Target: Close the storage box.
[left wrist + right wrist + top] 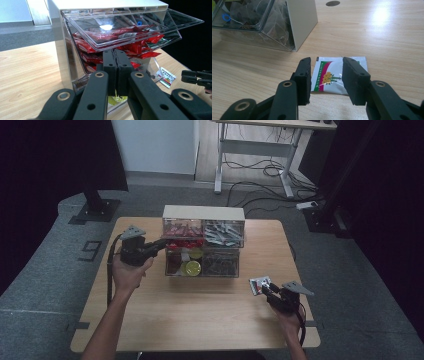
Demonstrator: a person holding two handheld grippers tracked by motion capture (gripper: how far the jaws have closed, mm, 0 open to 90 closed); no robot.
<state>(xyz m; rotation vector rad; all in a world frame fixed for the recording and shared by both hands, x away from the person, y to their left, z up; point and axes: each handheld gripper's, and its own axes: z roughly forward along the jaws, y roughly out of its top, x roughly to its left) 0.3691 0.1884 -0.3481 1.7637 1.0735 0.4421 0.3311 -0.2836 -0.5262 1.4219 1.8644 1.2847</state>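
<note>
- One sachet [339,75] lies flat on the table [200,320], near the organizer's [203,241] right front corner; the right gripper view shows its green and red print with a yellow flower.
- Right gripper [325,80] straddles the sachet, jaws apart, pads not pressing it; the high view shows the right hand [290,317] low near the table's right front edge.
- Left gripper [115,72] is closed with nothing between its jaws, tips against the tilted-open top-left bin [120,32], which holds red packets [135,47].
- Left hand [129,272] holds its gripper level, pointing right at the organizer.
</note>
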